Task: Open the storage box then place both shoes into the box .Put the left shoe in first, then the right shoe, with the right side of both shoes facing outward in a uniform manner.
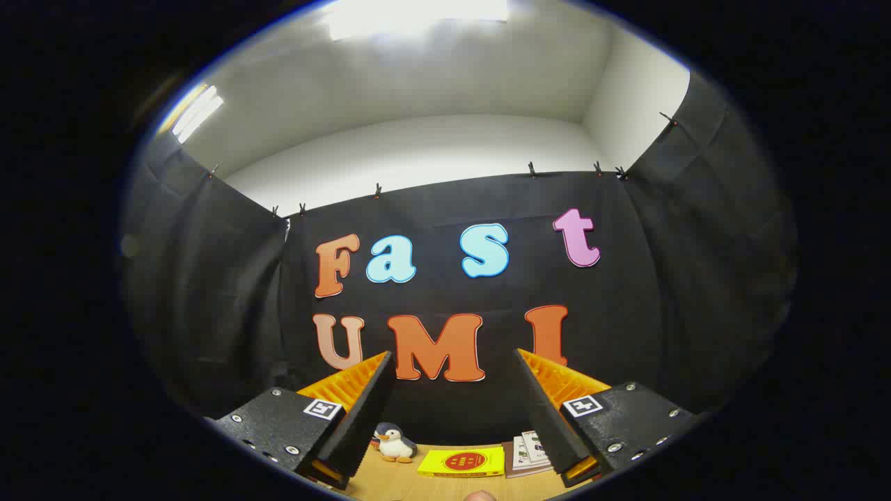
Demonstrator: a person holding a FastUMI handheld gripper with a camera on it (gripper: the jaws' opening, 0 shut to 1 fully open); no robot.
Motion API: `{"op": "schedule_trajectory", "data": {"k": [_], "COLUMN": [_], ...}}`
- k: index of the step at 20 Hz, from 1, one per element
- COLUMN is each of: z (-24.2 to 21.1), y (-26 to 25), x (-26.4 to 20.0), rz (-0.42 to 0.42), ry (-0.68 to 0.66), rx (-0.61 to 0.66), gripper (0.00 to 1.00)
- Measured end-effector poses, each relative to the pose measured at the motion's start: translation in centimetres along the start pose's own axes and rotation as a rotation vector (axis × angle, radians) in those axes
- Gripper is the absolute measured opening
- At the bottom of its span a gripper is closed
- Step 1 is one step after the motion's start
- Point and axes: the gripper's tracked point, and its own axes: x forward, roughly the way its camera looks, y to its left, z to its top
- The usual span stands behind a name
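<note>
My hand-held gripper (452, 410) is spread wide and holding nothing, aimed high at the booth wall. On the bench (397, 483) beyond its fingers I see a toy penguin (395, 442), a yellow packet (463, 461) and booklets (527, 451). I can't locate the box or shoes, so I judge nothing started.

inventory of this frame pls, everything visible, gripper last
penguin plush toy: 1, black and white with orange beak and feet, on the table just ahead of the left finger
flat box: 1, yellow with a red round mark, on the table between the fingers
booklets: small stack, white pages with a dark cover, beside the yellow box, by the right finger
table: 1, light wood
clips: several, black, along the top edge of the wall cloth
gripper: 1, fingers spread wide, holding nothing
</note>
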Motion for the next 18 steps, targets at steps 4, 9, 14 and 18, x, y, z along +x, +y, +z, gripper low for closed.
{"op": "schedule_trajectory", "data": {"k": [4, 9, 14, 18], "z": [0.3, -0.2, -0.8, -3.4], "y": [-0.1, -0.2, -0.1, 0.9], "x": [0.0, 0.1, 0.2, 0.7], "rz": [-0.005, -0.005, 0.008, 0.015], "ry": [-0.023, -0.011, 0.012, 0.043], "rx": [-0.012, -0.023, -0.017, -0.014], "gripper": [0.99, 0.99, 0.99, 0.99]}}
